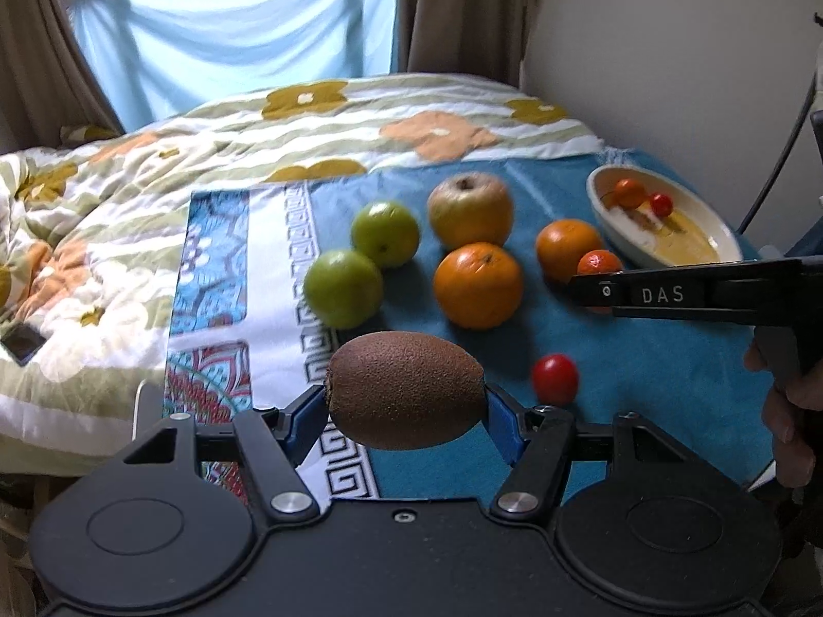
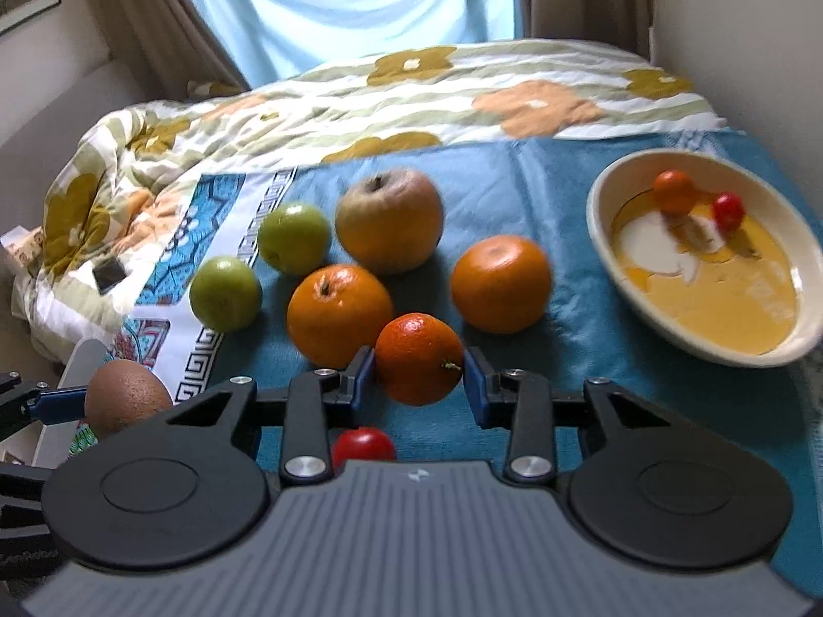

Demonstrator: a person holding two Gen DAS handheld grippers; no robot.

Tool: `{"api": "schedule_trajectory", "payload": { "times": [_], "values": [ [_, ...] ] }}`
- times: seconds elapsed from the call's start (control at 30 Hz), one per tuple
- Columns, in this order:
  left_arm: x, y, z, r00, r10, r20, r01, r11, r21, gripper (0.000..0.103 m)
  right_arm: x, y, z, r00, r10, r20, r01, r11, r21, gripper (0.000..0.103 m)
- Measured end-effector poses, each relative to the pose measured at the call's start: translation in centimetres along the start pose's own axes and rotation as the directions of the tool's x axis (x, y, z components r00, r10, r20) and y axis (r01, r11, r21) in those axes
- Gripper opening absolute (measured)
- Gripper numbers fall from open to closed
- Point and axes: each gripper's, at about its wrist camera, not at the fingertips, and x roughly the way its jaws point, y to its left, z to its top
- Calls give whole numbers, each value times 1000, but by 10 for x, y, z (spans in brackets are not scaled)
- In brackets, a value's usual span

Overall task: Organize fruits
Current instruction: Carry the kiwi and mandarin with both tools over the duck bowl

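A: We've got the kiwi point(image 1: 406, 389) clamped in the left gripper point(image 1: 406, 401), lifted above the blue cloth point(image 1: 643, 360) near its patterned edge.

B: Our right gripper point(image 2: 419, 375) pinches the small tangerine point(image 2: 419, 359). Bare cloth lies between it and the bowl point(image 2: 607, 257).

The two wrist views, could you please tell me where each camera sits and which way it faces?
Left wrist: on the left hand-held gripper, looking down over the bedspread; its fingers clamp a kiwi; the right hand-held gripper and a hand show at right.
Right wrist: on the right hand-held gripper, facing the same way; its fingers flank a mandarin.
Shared: kiwi, mandarin, bowl, red tomato, green fruits.
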Motion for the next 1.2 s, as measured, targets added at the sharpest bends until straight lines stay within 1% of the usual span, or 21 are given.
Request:
{"api": "schedule_trajectory", "payload": {
  "times": [0.17, 0.3, 0.43, 0.57, 0.8, 0.97, 1.2],
  "values": [
    [-17, -16, 15, 998, -40, 42, 39, 999, 29, 69, -32, -15, 9, 999, -35, 36, 34, 999, 21, 51],
    [-26, -35, 29, 996, -55, 69, 51, 997, 55, 69, -57, -33, 14, 996, -53, 67, 50, 998, 44, 51],
    [-30, -59, 43, 994, -65, 83, 60, 996, 61, 69, -77, -60, 18, 994, -71, 80, 66, 996, 62, 51],
    [-26, -87, 56, 994, -77, 84, 73, 996, 50, 69, -90, -90, 22, 992, -92, 85, 88, 995, 49, 51],
    [-2, -137, 74, 994, -82, 67, 81, 996, 21, 69, -91, -151, 30, 992, -115, 59, 114, 993, 34, 51],
    [20, -170, 83, 995, -84, 54, 82, 996, 21, 69, -83, -189, 38, 993, -107, 44, 107, 994, 15, 51],
    [57, -210, 91, 997, -81, 13, 80, 996, 25, 69, -68, -229, 48, 996, -82, 26, 82, 997, 2, 51]
  ]
}}
